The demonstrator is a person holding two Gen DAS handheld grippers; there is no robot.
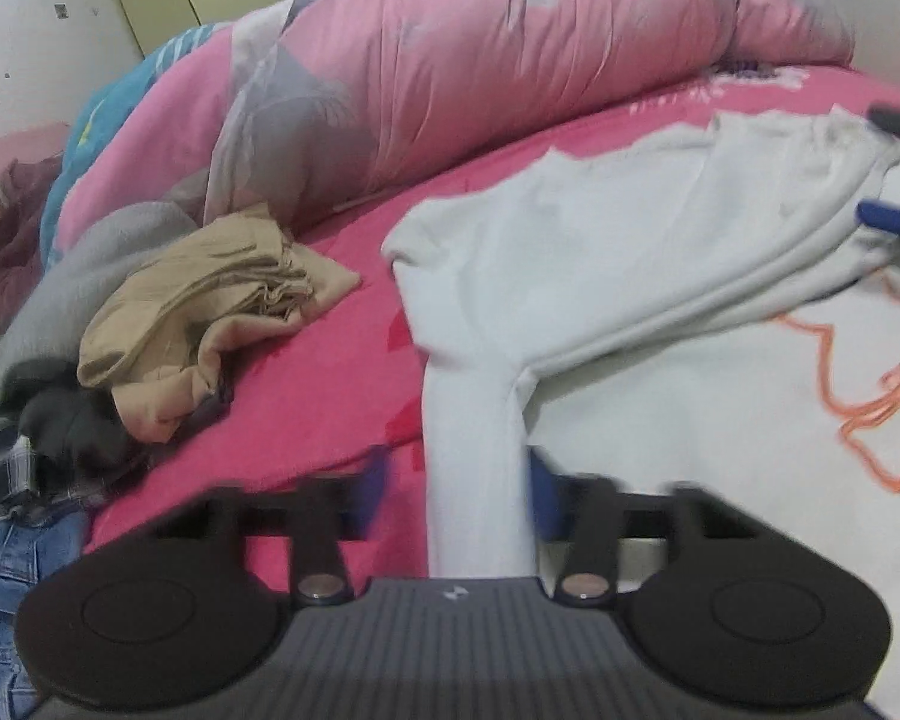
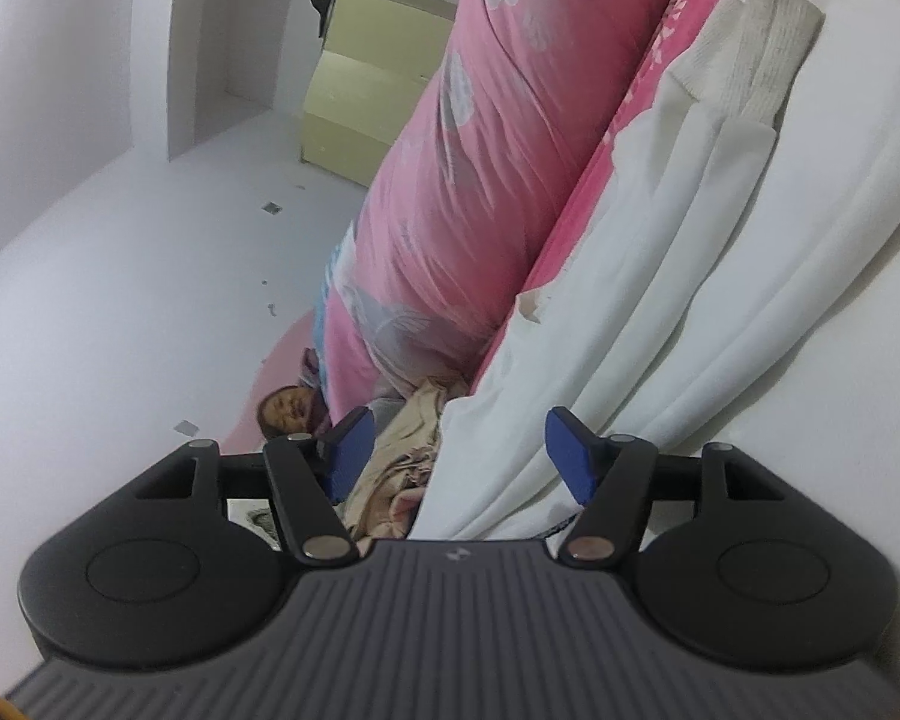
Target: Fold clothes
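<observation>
While the white fleece sweatshirt [image 1: 660,312] lies half-folded on the pink bed sheet [image 1: 330,360], sleeve between the wide left gripper [image 1: 456,498], the wide right gripper [image 2: 462,450] straddles its folds.

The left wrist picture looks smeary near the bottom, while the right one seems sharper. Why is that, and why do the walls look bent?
Left wrist view: the left gripper fingers are motion-blurred around the white sweatshirt. Right wrist view: the right gripper pads are crisp. Both views: fisheye lenses curve the edges; lighting is soft, without glare.
</observation>
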